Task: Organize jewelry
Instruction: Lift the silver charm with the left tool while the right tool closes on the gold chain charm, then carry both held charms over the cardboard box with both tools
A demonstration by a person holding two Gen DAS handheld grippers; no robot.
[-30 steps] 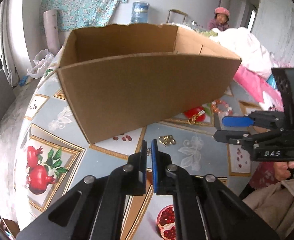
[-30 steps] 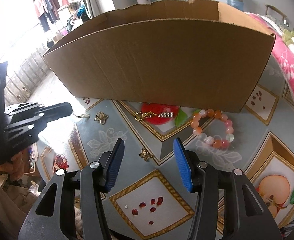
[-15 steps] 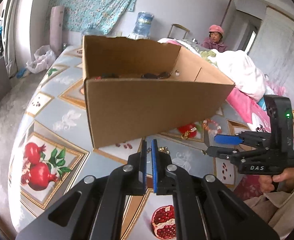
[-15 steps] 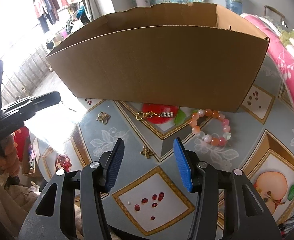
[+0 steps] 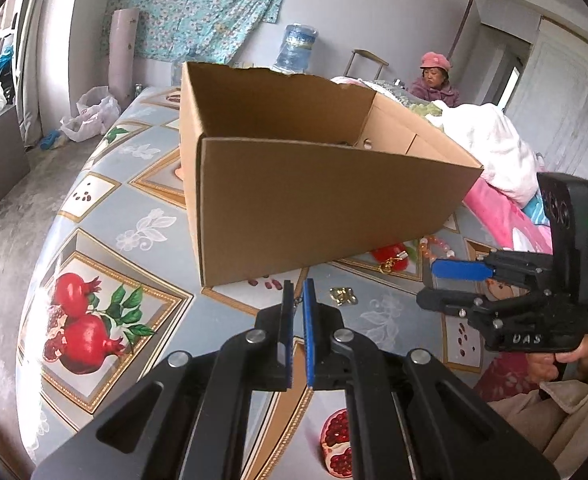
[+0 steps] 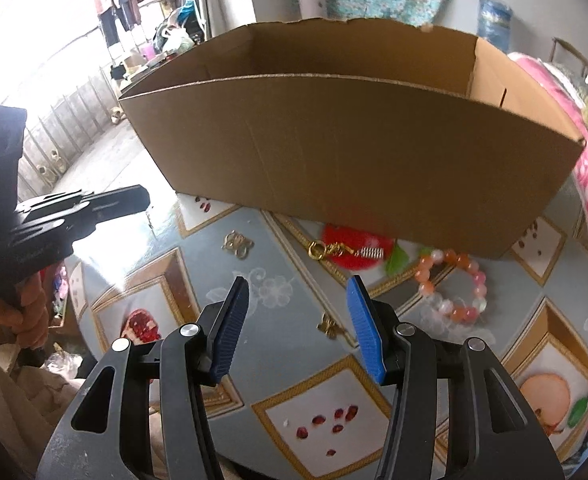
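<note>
While a plain corrugated cardboard box (image 6: 354, 148) stands open on the glossy fruit-printed surface (image 6: 221, 296), the left gripper (image 5: 298, 300) is seen pinched shut on a thin gold chain (image 5: 296, 301). The right gripper (image 6: 298, 320) is held half-open, empty; a small gold butterfly charm (image 6: 329, 327) lies just beyond it, a round peach-and-pink bead bracelet (image 6: 452, 286) farther right.
</note>
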